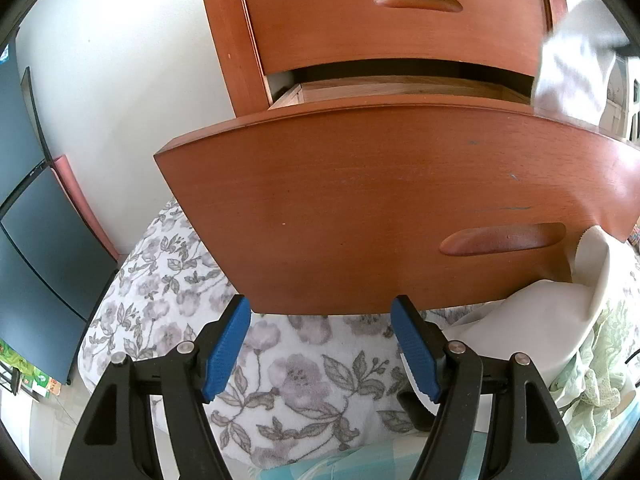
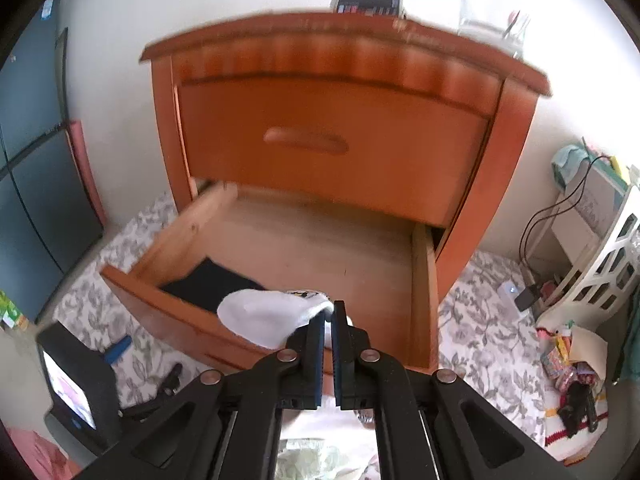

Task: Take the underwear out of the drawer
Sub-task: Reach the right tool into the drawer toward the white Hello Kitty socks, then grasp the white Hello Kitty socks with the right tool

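Right tongs (image 2: 328, 318) clenched on white underwear (image 2: 264, 314) above the drawer (image 2: 420, 280) front edge; left tongs (image 1: 320, 344) released below it

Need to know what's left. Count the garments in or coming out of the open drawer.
2. A white garment is pinched in the right gripper above the drawer front; a black garment lies in its front left corner. The front edge may hide more.

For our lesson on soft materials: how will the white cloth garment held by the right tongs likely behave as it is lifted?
The white cloth garment probably flops, since it droops from the shut right tongs. It seems light. It might snag on the wooden drawer's front edge.
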